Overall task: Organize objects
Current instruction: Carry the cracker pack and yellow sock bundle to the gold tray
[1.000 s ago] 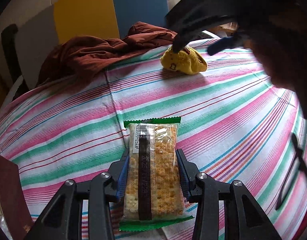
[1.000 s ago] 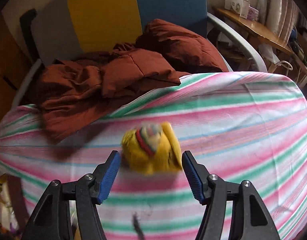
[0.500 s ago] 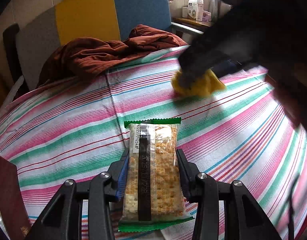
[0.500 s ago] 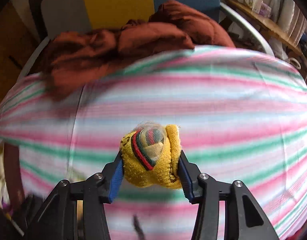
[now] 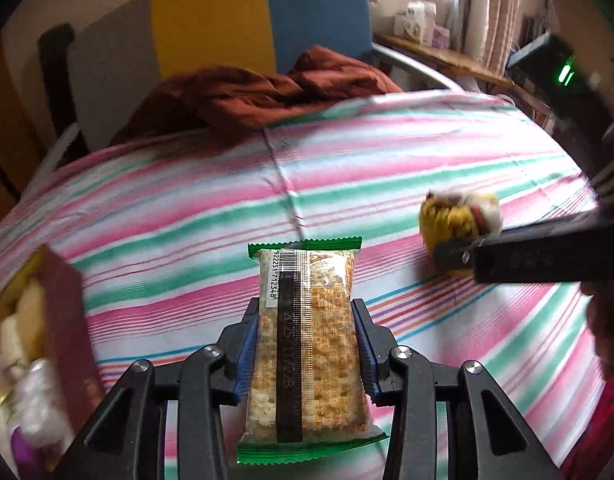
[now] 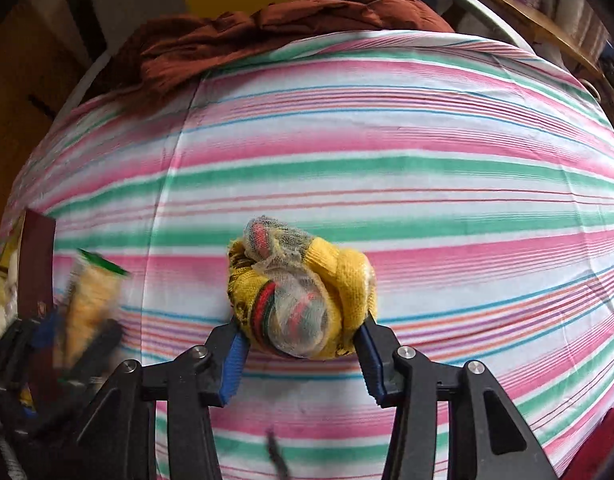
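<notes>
The cracker packet is being gripped lengthwise in the left claw above the striped table, barcode end pointing away; the yellow sock ball is being squeezed by the right claw.

One cracker packet, one yellow sock ball, one brown garment, one box

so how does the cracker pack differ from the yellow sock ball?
The cracker pack is flat, oblong, in clear wrap with green ends; the sock ball is a rounded knit bundle. The pack sits in the left gripper, the ball in the right gripper. Both are clamped above the striped cloth.
</notes>
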`<state>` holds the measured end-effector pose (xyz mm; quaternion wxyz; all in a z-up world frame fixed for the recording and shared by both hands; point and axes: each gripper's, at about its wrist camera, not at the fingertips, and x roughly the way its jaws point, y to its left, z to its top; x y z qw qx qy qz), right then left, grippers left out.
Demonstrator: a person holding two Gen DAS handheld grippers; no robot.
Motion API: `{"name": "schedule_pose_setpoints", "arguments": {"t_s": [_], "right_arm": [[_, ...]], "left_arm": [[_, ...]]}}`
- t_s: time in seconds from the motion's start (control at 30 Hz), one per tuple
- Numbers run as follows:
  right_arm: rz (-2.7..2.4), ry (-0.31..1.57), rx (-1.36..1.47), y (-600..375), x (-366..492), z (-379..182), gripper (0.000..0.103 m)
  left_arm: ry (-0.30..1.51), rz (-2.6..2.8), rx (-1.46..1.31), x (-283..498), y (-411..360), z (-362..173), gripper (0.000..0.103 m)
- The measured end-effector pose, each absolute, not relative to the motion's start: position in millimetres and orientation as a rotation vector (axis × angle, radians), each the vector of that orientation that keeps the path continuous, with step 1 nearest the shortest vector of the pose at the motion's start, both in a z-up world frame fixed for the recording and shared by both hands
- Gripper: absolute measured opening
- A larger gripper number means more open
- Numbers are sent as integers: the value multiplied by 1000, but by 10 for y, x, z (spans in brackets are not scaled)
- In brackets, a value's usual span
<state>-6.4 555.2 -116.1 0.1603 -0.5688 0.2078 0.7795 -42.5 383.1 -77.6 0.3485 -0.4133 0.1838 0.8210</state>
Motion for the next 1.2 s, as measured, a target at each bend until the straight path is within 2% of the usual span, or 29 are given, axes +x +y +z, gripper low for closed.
{"name": "schedule_pose_setpoints", "arguments": {"t_s": [0.5,1.0,1.2], "right_arm": [[2296,482,-1728,4902,-152,-1113,48],[2487,445,-1695,4112,-193,-801,48],[2661,455,-1642,3604,-127,-531,48]], "left_arm": [[333,2316,-936,-264,2781,-112,43],[226,2426,-995,-248,1910,-139,43],[102,2481,-1050,-349,1390,-170,43]]}}
